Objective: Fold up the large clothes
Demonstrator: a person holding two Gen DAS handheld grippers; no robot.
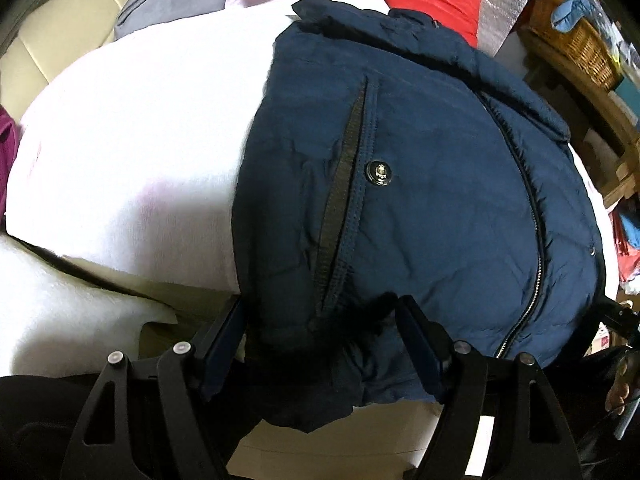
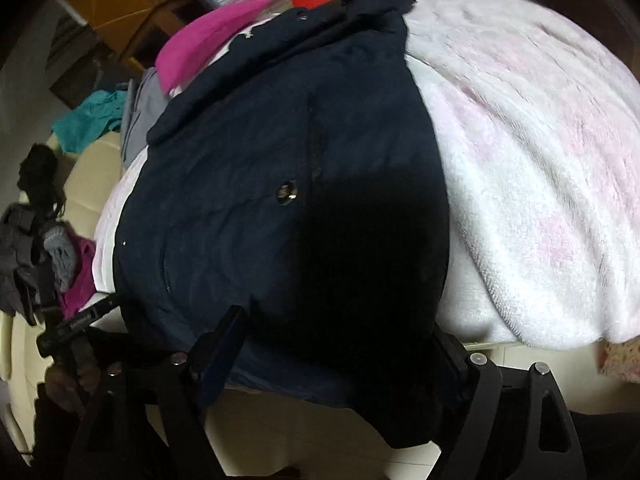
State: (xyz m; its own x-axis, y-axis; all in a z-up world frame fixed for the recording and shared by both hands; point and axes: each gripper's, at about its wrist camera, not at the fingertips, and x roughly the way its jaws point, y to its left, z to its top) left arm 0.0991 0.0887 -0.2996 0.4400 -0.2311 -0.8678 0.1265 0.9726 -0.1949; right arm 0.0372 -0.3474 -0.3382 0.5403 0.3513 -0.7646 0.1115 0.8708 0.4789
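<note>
**Navy jacket folded to a compact slab, both jaws at its near hem**

Left wrist view: the left gripper (image 1: 322, 326) has its jaws spread wide with the near-left corner of the navy jacket (image 1: 420, 184) between them. Fabric bunches in the gap and hangs down past the fingers; I can't tell whether the pads actually press on it. Ahead of the jaws the jacket lies flat on the white blanket (image 1: 132, 152), zipper (image 1: 536, 216) running away on the right side, a pocket slit and snap button (image 1: 377, 169) straight ahead. Sleeves aren't visible, so they look tucked in. Beyond the jacket: pink, red and grey clothes piled at the far edge, wicker basket (image 1: 580, 48) off to the far right.

Right wrist view: the right gripper (image 2: 338, 332) has its jaws open wide, straddling the near-right hem of the same jacket; cloth is between the fingers, but the area is in deep shadow and a real grip isn't evident. Fluffy white-pink blanket spreads right of the jaws. The other gripper shows at lower left.

Status, my read: side folds appear done, jacket is a narrow rectangle. Probably left: fold hem toward collar, then set aside. More clothes wait at the far edge.
</note>
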